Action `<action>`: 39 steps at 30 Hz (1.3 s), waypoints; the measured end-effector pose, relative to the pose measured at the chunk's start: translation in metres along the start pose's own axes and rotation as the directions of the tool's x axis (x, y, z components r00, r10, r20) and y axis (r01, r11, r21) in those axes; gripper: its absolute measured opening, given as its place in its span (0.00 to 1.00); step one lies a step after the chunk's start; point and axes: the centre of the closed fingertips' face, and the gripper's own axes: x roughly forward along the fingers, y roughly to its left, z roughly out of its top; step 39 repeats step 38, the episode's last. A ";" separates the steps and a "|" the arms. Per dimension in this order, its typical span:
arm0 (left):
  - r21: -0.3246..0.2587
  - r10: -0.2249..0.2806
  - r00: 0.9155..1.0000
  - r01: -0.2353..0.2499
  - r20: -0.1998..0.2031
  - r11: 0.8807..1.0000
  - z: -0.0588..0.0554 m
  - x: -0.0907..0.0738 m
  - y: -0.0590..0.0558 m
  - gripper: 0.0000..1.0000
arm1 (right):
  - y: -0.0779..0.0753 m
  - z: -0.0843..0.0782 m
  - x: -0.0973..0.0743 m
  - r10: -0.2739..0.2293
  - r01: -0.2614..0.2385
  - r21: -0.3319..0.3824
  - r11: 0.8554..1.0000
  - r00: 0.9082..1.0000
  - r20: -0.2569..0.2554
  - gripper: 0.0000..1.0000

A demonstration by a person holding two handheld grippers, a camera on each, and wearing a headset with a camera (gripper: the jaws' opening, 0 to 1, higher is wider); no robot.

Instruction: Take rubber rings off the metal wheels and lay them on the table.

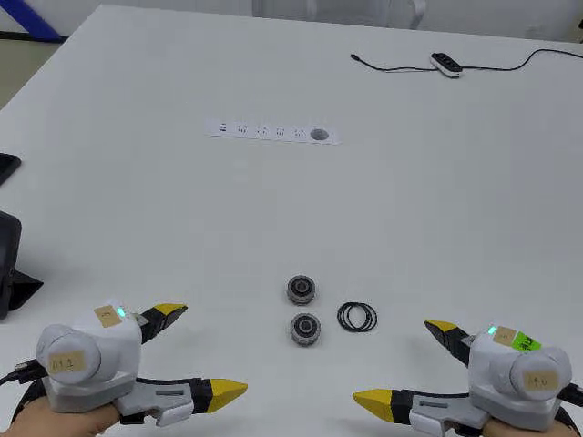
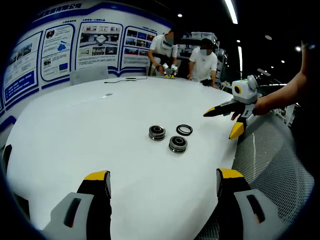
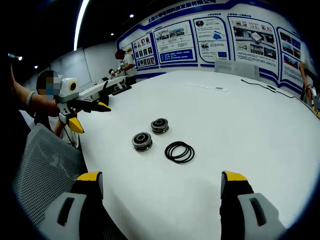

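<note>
Two small metal wheels lie flat on the white table [image 1: 273,209]: the far wheel [image 1: 301,289] and the near wheel [image 1: 305,329]. Just right of them is a small pile of thin black rubber rings [image 1: 357,317]. My left gripper [image 1: 196,353] rests at the near left edge, open and holding nothing. My right gripper [image 1: 405,364] sits at the near right edge, also open and holding nothing. In the left gripper view the wheels [image 2: 157,132] [image 2: 178,143] and rings [image 2: 184,130] lie ahead of the jaws. In the right gripper view the wheels [image 3: 142,141] [image 3: 160,125] sit left of the rings [image 3: 180,151].
A white power strip [image 1: 271,132] lies mid-table further back. A small black-and-white device with a cable [image 1: 446,64] is at the far right. A dark object [image 1: 11,264] sits at the left edge. A mesh chair [image 3: 45,175] stands by the table; people stand in the background.
</note>
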 end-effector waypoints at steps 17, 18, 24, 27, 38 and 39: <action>-0.021 0.009 1.000 -0.009 0.018 1.000 0.004 0.002 0.003 1.00 | -0.003 0.004 0.000 -0.009 0.009 0.009 1.000 1.000 0.015 0.99; -0.022 0.008 1.000 -0.008 0.018 1.000 0.004 0.002 0.003 1.00 | -0.003 0.004 0.000 -0.010 0.009 0.010 1.000 1.000 0.016 0.99; -0.023 0.014 1.000 -0.014 0.019 1.000 0.004 0.001 0.005 1.00 | -0.003 0.006 0.000 -0.009 0.009 0.010 1.000 1.000 0.020 0.99; -0.022 0.017 1.000 -0.016 0.019 1.000 0.005 0.000 0.006 1.00 | -0.003 0.008 0.000 -0.007 0.007 0.014 1.000 1.000 0.023 0.99; -0.024 0.026 1.000 -0.026 0.010 0.999 0.002 -0.003 0.007 1.00 | -0.002 0.004 -0.001 -0.004 0.003 0.024 1.000 1.000 0.016 0.99; -0.024 0.026 1.000 -0.026 0.010 0.999 0.002 -0.003 0.007 1.00 | -0.002 0.004 -0.001 -0.004 0.003 0.024 1.000 1.000 0.016 0.99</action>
